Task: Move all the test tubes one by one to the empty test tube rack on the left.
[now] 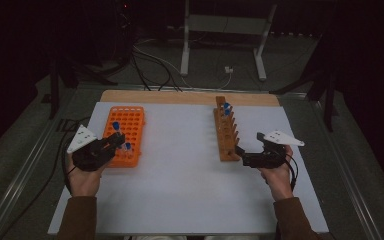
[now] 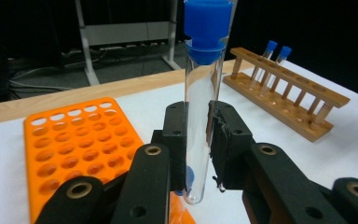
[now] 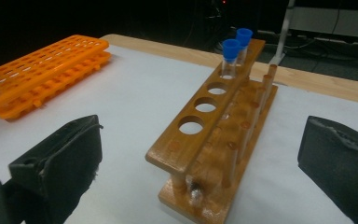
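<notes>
My left gripper is shut on a clear test tube with a blue cap, held upright over the near end of the orange rack. In the high view this gripper and the tube sit over the orange rack. Another blue-capped tube stands in that rack close by. The wooden rack holds two blue-capped tubes at its far end. My right gripper is open, its jaws wide apart before the wooden rack's near end.
A white sheet covers the table, with a strip of wooden edge at the back. Beyond the table are cables and a white stand's legs on the dark floor. Metal rails run along both sides.
</notes>
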